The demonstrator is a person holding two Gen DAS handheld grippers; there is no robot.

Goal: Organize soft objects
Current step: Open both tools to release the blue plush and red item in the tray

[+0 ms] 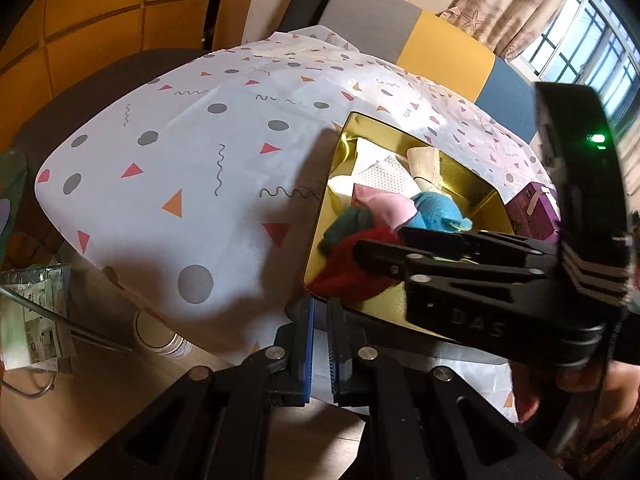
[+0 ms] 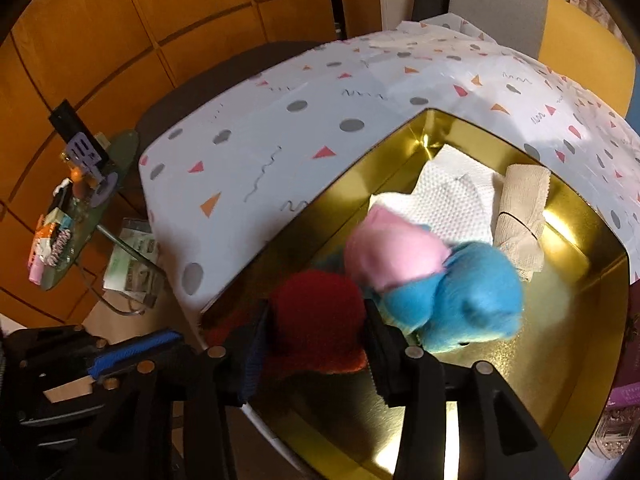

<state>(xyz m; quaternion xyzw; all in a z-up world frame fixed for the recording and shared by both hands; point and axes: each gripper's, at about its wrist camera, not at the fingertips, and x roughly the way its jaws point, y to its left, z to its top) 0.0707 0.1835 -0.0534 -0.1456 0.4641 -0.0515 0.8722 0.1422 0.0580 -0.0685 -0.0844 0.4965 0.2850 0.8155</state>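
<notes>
A gold tray (image 1: 326, 200) (image 2: 520, 368) sits on a table covered by a white patterned cloth (image 1: 180, 140). It holds a white paper towel (image 2: 452, 196), a beige bandage roll (image 2: 520, 208), a pink cloth (image 2: 392, 252), a blue plush toy (image 2: 468, 300) and a red cloth (image 2: 316, 320) (image 1: 344, 272). My right gripper (image 2: 316, 312) (image 1: 380, 240) hangs low over the tray's near corner. Its jaws stand apart, with the red cloth lying between them on the tray floor. My left gripper (image 1: 320, 306) is shut and empty at the table's near edge, just outside the tray.
A purple box (image 1: 532, 208) stands beyond the tray on the right. Left of the table is a glass side table (image 2: 92, 200) with small clutter, with a paper packet (image 1: 28, 320) and a clear cup (image 1: 160, 336) near it. Chairs stand behind the table.
</notes>
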